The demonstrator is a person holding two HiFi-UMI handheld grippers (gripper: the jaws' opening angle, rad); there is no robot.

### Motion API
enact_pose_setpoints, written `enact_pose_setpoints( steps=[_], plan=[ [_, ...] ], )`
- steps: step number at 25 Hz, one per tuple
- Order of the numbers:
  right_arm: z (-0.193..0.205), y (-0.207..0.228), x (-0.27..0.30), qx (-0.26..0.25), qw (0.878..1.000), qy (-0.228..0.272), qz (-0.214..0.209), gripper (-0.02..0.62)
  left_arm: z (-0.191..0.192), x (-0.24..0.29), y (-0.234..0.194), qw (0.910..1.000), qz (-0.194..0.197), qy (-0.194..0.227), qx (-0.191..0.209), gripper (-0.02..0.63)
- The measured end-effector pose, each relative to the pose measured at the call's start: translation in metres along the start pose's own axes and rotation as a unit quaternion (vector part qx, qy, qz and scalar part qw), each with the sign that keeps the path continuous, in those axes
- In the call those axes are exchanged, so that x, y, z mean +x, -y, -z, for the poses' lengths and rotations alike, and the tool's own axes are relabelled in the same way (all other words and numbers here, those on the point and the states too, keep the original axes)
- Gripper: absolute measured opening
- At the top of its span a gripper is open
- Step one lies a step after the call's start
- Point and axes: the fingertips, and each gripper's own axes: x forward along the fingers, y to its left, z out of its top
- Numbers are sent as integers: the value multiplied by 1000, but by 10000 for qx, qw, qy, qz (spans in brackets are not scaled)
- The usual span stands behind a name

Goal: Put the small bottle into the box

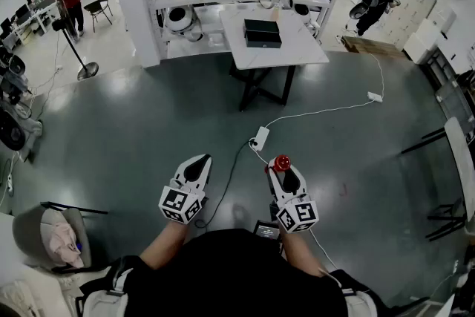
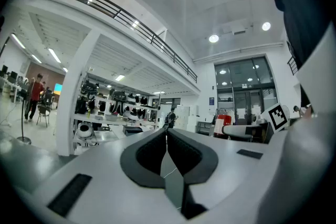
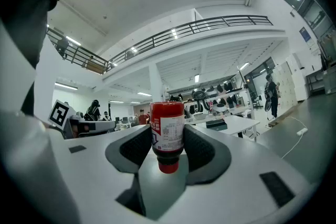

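- A wide hall with a dark, glossy floor [image 1: 133, 122] lies largely open ahead of both grippers.
- The small bottle [image 3: 168, 134], red with a white label, is clamped between the pads of the right gripper [image 1: 280, 168]. Its cap end points back toward the gripper's body and its other end juts past the tips.
- The left gripper [image 1: 197, 163] is alongside to the left, apart from it, jaws pressed together on nothing.
- A power strip [image 1: 260, 137] and a white cable [image 1: 319, 113] lie just ahead of the right gripper.
- The black box [image 1: 262, 33] is well ahead on a white table [image 1: 297, 48], back from its near edge. It seems closed, though it is too far to be sure.
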Motion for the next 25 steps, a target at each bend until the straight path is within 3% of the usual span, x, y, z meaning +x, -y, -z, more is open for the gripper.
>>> enact_pose_setpoints(
  steps=[11, 25],
  plan=[
    [-9, -23, 0, -112, 9995, 198, -209, 210, 4, -27, -8, 9998, -139, 137, -44, 21],
    [-11, 4, -23, 8, 9988, 333, -356, 210, 0, -15, 30, 9999, 62, 146, -15, 21]
  ],
)
